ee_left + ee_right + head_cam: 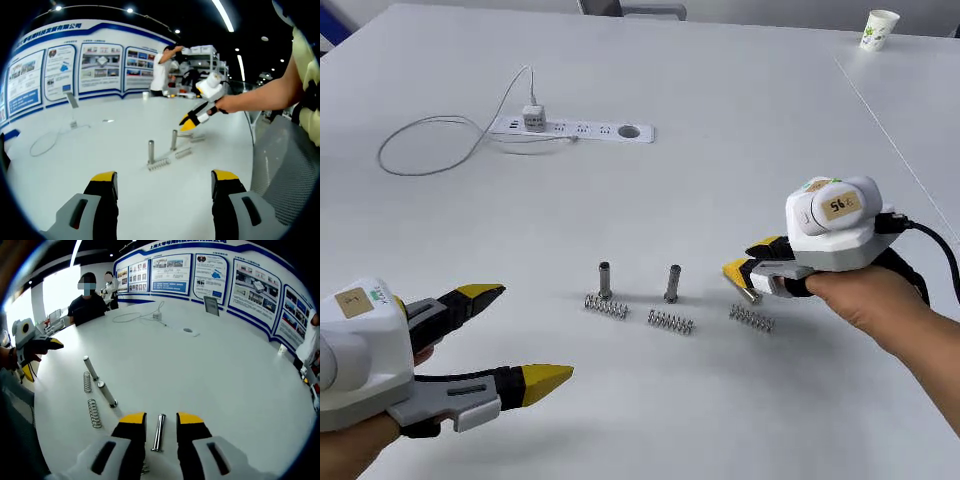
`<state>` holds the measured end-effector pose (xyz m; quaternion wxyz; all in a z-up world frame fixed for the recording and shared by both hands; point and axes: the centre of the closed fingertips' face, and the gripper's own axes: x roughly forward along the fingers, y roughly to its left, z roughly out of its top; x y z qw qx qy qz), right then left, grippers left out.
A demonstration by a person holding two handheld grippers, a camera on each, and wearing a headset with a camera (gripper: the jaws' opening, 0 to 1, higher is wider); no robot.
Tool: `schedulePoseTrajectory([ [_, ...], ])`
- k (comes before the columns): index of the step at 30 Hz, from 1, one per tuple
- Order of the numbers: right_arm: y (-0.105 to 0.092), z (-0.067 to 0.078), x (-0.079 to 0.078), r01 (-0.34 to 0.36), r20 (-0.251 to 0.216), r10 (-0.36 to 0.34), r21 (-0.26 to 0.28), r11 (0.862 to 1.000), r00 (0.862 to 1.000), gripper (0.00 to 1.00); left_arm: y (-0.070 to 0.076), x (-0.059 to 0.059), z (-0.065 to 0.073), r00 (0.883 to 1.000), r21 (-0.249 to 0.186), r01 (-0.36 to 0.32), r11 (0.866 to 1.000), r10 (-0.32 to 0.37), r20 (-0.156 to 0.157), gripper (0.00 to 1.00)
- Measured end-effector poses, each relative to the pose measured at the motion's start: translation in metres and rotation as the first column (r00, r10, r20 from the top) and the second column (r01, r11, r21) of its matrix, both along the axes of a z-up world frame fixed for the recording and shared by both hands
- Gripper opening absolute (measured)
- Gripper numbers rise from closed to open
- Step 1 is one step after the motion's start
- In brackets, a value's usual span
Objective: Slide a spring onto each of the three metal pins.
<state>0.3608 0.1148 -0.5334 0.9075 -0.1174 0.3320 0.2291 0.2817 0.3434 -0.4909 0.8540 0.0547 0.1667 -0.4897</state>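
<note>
Broad white surface point(720, 200), matte and evenly lit, joined along a seam point(890, 136) on the right to a second white top carrying a paper cup point(879, 29). Far back, a white power strip point(570, 129) with a charger point(534, 118) plugged in and a white cable point(380, 153) looping off leftward. Grey chair back point(630, 8) beyond the far edge. Behind, white wall hung with blue-trimmed display panels point(100, 62). Overhead, dark ceiling with strip lights point(222, 15) and small spotlights point(130, 10). Grey mesh chair point(285, 165) beside the surface. Person in white point(161, 72) standing near shelving point(200, 55).
</note>
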Motion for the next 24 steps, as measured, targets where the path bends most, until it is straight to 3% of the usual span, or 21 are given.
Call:
schedulePoseTrajectory([
  [24,0.001,-0.024,0.007,0.037,-0.099,-0.039,-0.025,0.999,0.994,0.13,0.0,0.001,-0.003,1.0,-0.001,-0.003,1.0,0.003,-0.009,0.78],
])
